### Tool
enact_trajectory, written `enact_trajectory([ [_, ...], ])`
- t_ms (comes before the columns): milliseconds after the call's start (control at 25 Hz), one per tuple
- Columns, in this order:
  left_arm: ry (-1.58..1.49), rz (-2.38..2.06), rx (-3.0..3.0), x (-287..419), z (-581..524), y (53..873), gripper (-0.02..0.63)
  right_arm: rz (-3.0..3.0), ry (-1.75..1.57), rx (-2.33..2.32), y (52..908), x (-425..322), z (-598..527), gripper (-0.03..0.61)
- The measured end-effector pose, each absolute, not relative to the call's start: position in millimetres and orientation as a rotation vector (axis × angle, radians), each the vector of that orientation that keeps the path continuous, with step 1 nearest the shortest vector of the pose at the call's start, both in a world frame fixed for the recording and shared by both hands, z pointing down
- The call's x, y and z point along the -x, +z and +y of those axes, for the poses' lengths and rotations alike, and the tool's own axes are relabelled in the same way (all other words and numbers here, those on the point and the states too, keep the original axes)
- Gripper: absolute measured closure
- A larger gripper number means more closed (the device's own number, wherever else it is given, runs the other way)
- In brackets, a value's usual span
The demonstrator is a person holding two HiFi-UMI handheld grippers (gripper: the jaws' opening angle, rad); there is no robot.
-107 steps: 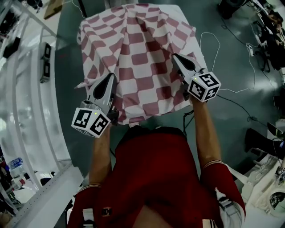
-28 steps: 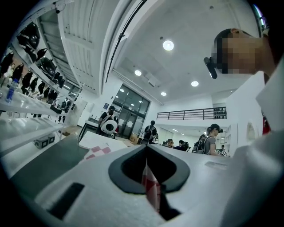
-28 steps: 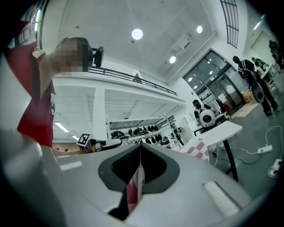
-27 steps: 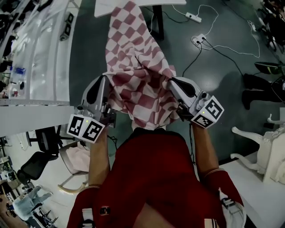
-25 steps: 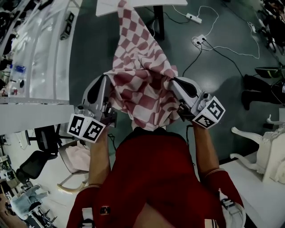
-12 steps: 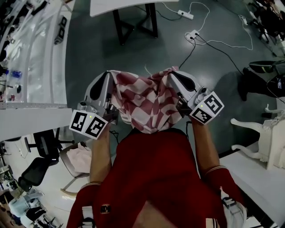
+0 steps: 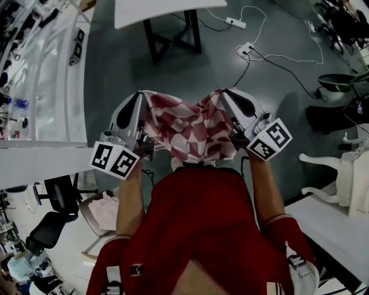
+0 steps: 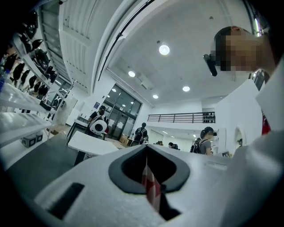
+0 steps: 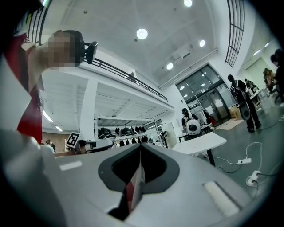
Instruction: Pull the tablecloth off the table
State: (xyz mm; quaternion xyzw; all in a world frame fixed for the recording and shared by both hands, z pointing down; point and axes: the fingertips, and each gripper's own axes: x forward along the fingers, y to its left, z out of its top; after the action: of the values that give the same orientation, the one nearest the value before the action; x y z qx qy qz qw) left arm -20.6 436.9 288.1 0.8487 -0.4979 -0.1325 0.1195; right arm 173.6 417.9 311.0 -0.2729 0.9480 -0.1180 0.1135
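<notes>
Red-and-white checked cloth, the tablecloth [image 7: 187, 129], hangs bunched between my two grippers, close in front of my chest. My left gripper [image 7: 140, 97] has its jaws pressed together on one edge of it. In the left gripper view, a thin strip of the checked fabric shows pinched in the slit where the jaws meet. My right gripper [image 7: 226, 93] is clamped the same way on the opposite edge, and the right gripper view shows a fold of the cloth caught between its closed jaws. I hold both grippers level with each other, tips pointing away from me, and the cloth sags in a loose swag from one to the other. The cloth is wholly off the white table [image 7: 155, 8], which stands well apart from it on dark legs at the top of the head view. White cables [image 7: 271, 56] and a power strip [image 7: 233, 23] lie on the grey floor [image 7: 115, 69] to the right of the table.
</notes>
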Motion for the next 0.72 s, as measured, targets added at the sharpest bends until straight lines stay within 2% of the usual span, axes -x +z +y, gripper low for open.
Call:
enact_trajectory([
  [720,-0.402,-1.416,-2.508,20.9,423.4,285.7,0.604,2.731,-0.309,0.923,312.3,-190.8,407.7,0.563],
])
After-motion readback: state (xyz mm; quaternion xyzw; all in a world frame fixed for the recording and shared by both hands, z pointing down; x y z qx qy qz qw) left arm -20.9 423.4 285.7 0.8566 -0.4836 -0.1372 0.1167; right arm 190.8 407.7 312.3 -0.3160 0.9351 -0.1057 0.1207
